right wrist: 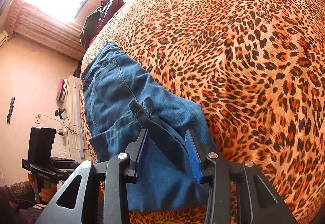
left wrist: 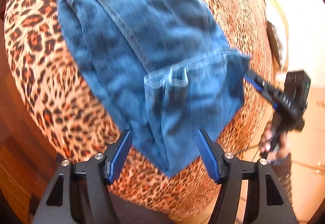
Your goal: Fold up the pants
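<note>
Blue jeans [left wrist: 142, 41] lie folded on a leopard-print bed cover [left wrist: 40, 61]. A folded layer with hem and belt loop lies on top near me. My left gripper [left wrist: 163, 136] is open, its blue pads either side of the jeans' near corner, holding nothing. In the right wrist view the jeans [right wrist: 121, 92] lie at the bed's left side. My right gripper [right wrist: 167, 138] is open around a raised fold of denim, pads apart from it. The right gripper also shows in the left wrist view [left wrist: 246, 74], at the jeans' right edge.
The leopard cover [right wrist: 243, 61] spreads wide to the right of the jeans. A dark bundle of clothes [right wrist: 97, 21] lies at the bed's far edge. A wooden bed frame [left wrist: 12, 142] runs along the left. The floor [left wrist: 304, 142] is on the right.
</note>
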